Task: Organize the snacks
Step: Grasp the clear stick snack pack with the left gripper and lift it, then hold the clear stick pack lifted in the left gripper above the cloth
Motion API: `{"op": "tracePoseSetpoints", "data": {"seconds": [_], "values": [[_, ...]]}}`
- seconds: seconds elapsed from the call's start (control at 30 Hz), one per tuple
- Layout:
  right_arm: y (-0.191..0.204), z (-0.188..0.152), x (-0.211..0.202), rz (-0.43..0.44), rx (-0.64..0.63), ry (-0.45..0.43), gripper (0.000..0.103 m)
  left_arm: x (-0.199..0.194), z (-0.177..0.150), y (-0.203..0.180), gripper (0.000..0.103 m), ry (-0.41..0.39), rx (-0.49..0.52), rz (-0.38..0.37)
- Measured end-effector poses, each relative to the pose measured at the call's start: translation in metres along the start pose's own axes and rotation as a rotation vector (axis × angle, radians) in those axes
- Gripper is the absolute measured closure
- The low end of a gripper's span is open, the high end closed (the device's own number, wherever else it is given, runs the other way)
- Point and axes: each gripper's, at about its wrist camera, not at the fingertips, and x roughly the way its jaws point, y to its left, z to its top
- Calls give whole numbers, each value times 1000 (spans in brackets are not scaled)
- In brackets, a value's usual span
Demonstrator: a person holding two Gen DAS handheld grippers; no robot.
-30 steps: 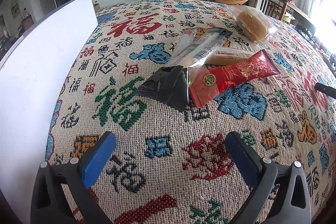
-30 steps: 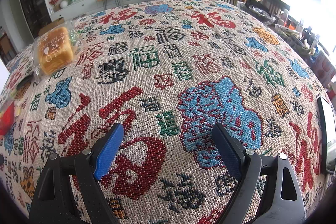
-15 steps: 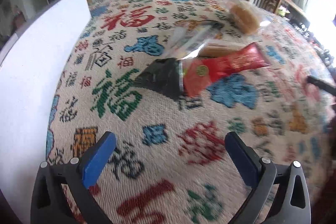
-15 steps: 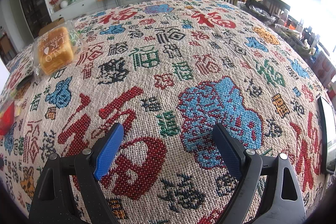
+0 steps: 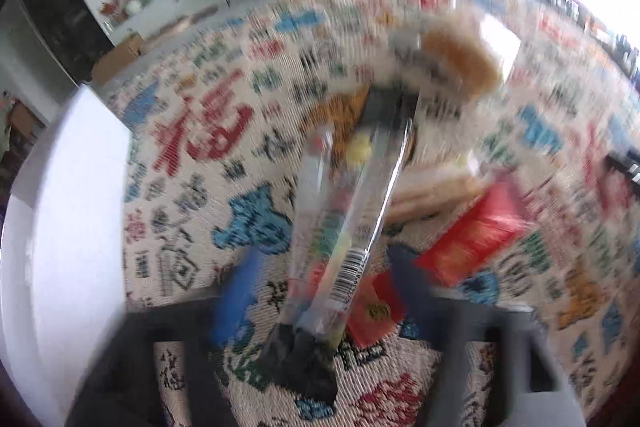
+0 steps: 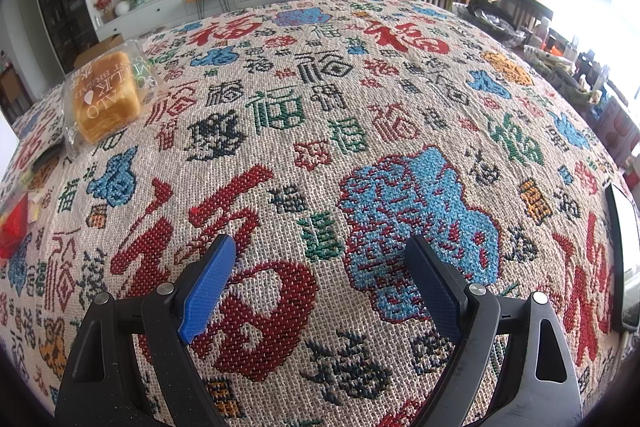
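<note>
the left wrist view is much blurred, but it shows things that the right wrist view does not. there the left claw has its two blue pads on each side of a long clear snack packet, and the jaws are closing; the packet is between them, but the blur hides whether the pads already press on it. the packet is a thin shiny plastic tube with a barcode and a crumpled black end that hangs nearest the camera. just to the right of this claw lies a flat red packet with a glossy skin, and beyond it a pale flat packet. farther ahead is the bread bag, only an orange-brown smear here. to the left of the claw stands a smooth white board.

the right wrist view is sharp. the right claw hangs with its jaws well apart and nothing between them, over the woven cloth on the desk. the cloth is a coarse thick weave with red, blue, green and black characters. far ahead and to the left of this claw the bread bag is clear to read: a square golden loaf slice in transparent wrap with white letters. at the left edge a corner of the red packet shows. at the right edge lies a dark flat device with a pale screen.
</note>
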Motion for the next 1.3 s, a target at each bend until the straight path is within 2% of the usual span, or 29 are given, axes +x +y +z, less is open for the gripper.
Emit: {"op": "tracePoseSetpoints", "data": {"seconds": [0.03, 0.07, 0.13, 0.17, 0.23, 0.33, 0.4, 0.43, 0.5, 0.53, 0.57, 0.6, 0.63, 0.7, 0.73, 0.8, 0.87, 0.93, 1.3], "values": [[0, 0, 0, 0, 0, 0, 14, 0, -1, 2, 81, -11, -11, 27], [0, 0, 0, 0, 0, 0, 14, -4, -4, 7, 83, -23, -47, -9], [0, 0, 0, 0, 0, 0, 14, -20, -17, 24, 84, -51, -186, -141], [0, 0, 0, 1, 1, 0, 14, -30, -28, 29, 84, -71, -236, -171], [0, 0, 0, 0, 0, 0, 14, -56, -65, 41, 84, -117, -328, -239], [0, 0, 0, 0, 0, 0, 14, -84, -120, 50, 84, -163, -413, -240], [0, 0, 0, 0, 0, 0, 14, -96, -156, 57, 84, -199, -485, -183], [0, 0, 0, 0, 0, 0, 14, -101, -173, 58, 84, -218, -509, -125], [0, 0, 0, 0, 0, 0, 14, -105, -189, 51, 81, -238, -505, -53], [0, 0, 0, 0, 0, 0, 14, -102, -192, 49, 66, -238, -493, -17], [0, 0, 0, -1, -1, 0, 14, -94, -191, 46, 37, -214, -474, 3], [0, 0, 1, -1, -1, 1, 14, -86, -190, 46, 23, -196, -463, 12], [0, 0, 0, 0, 0, 0, 14, -78, -188, 45, 14, -188, -453, 22], [0, 0, 0, 0, 0, 0, 14, -62, -184, 47, 14, -167, -438, 31], [0, 0, 0, 0, 0, 0, 14, -50, -180, 49, 14, -126, -428, 18], [0, 0, 0, 1, 0, 0, 14, -45, -177, 46, 13, -145, -382, 52], [0, 0, 0, 0, 0, 1, 14, -40, -174, 46, 3, -136, -365, 44], [0, 0, 0, 0, 0, 0, 14, -36, -174, 48, 0, -135, -363, 44], [0, 0, 1, 1, 0, 1, 14, -37, -176, 47, 0, -149, -364, 45]]}}
